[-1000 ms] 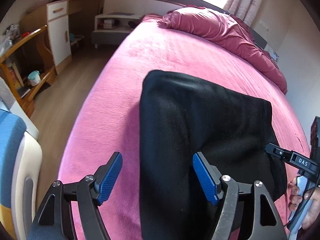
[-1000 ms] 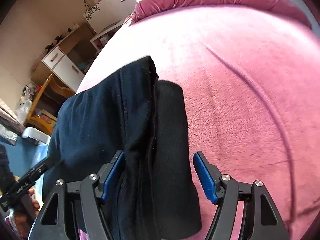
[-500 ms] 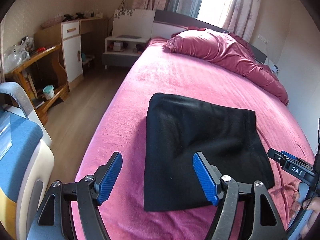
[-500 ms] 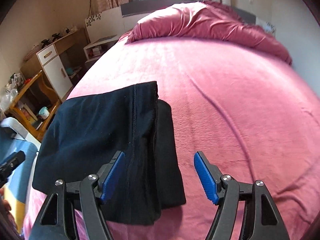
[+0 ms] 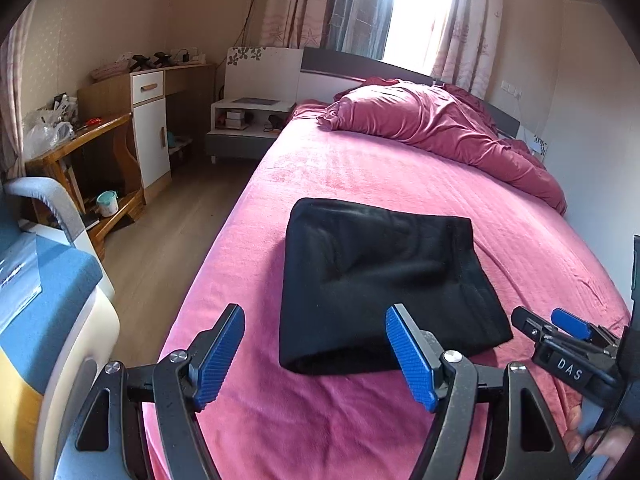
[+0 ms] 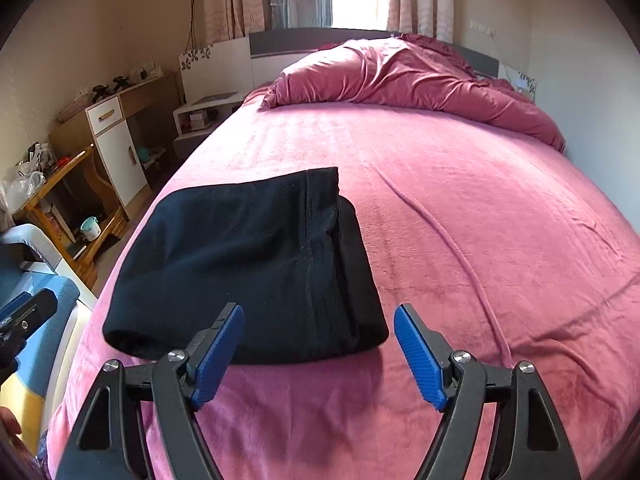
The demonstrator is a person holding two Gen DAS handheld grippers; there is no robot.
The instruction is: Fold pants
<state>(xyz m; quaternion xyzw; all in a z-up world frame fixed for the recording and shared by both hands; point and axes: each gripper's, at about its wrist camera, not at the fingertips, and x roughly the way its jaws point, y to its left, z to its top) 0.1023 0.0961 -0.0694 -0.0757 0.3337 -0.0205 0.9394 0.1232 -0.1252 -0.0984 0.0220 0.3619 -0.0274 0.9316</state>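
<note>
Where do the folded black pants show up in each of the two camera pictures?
Left wrist view: the black pants lie in the middle of the picture, on the pink bed, right of centre.
Right wrist view: the black pants lie left of centre, near the bed's left edge.
Shared landmark: the crumpled pink duvet at the head of the bed.

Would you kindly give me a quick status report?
Left gripper open, empty; right gripper empty, jaws opening. Black pants folded on pink bed. Nothing in the way.

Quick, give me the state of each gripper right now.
Left gripper: open, holding nothing, clear of the folded black pants.
Right gripper: jaws opening, nothing between them, pants lying free on the bed.
</note>
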